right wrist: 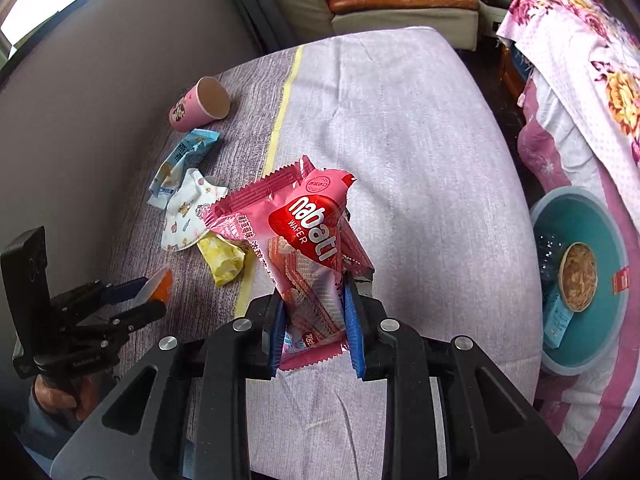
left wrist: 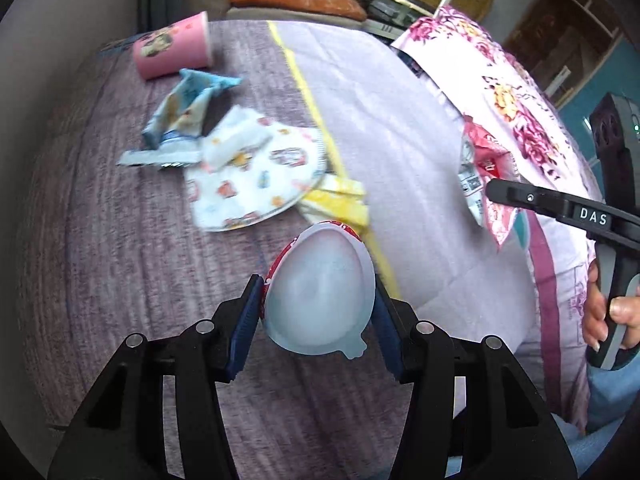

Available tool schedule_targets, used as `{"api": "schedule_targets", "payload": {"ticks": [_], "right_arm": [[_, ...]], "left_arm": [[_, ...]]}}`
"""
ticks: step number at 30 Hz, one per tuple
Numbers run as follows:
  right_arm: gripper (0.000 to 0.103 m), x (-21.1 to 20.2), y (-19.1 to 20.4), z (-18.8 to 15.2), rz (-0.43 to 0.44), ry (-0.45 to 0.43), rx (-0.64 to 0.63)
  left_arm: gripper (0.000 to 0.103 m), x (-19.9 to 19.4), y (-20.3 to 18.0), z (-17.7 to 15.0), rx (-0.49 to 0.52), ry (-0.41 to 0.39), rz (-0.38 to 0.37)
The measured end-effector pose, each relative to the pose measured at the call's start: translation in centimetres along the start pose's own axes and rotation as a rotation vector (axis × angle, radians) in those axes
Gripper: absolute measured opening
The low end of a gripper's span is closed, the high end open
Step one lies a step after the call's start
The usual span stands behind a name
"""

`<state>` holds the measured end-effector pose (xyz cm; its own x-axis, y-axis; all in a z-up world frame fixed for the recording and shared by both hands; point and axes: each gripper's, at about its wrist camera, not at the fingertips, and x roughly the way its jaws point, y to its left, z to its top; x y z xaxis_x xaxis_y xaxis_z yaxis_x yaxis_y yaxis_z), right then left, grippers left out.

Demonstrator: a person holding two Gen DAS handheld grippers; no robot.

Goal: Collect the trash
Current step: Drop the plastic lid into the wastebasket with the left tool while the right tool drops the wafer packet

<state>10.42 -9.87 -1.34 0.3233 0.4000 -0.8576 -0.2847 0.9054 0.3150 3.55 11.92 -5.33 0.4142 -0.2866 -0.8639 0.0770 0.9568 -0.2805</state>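
Purple-grey bed (right wrist: pixel 400 128) holds litter; left claw (left wrist: pixel 316 308) clamps a translucent plastic cup (left wrist: pixel 320 296), right claw (right wrist: pixel 316 320) grips a pink wafer wrapper (right wrist: pixel 304 232); next, carry both to the teal round bin (right wrist: pixel 600 216)

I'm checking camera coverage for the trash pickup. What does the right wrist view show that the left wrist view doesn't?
Only the right wrist view shows the teal bin beside the bed, already holding trash, and the wafer wrapper's printed front, held in the right tongs. Only the left wrist view shows the small plastic cup clearly, held in the left tongs. Both show the pink paper cup on its side, the face mask, the blue wrapper and the yellow wrapper on the bed.
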Motion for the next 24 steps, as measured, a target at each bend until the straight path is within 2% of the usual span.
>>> {"api": "schedule_targets", "payload": {"ticks": [13,18,24], "right_arm": [[0.025,-3.5,-7.0,-0.7,-0.049,-0.097,0.130],[0.025,-5.3,-10.5,-0.9,-0.070,-0.145,0.187],[0.025,-7.9,-15.1,-1.6,-0.136,-0.202,0.262]], "left_arm": [[0.054,2.5,-8.2,3.7,0.126,-0.006,-0.003],[0.054,3.5,-12.0,5.1,0.189,-0.008,-0.013],[0.054,5.6,-17.7,7.1,0.267,0.005,-0.047]]}}
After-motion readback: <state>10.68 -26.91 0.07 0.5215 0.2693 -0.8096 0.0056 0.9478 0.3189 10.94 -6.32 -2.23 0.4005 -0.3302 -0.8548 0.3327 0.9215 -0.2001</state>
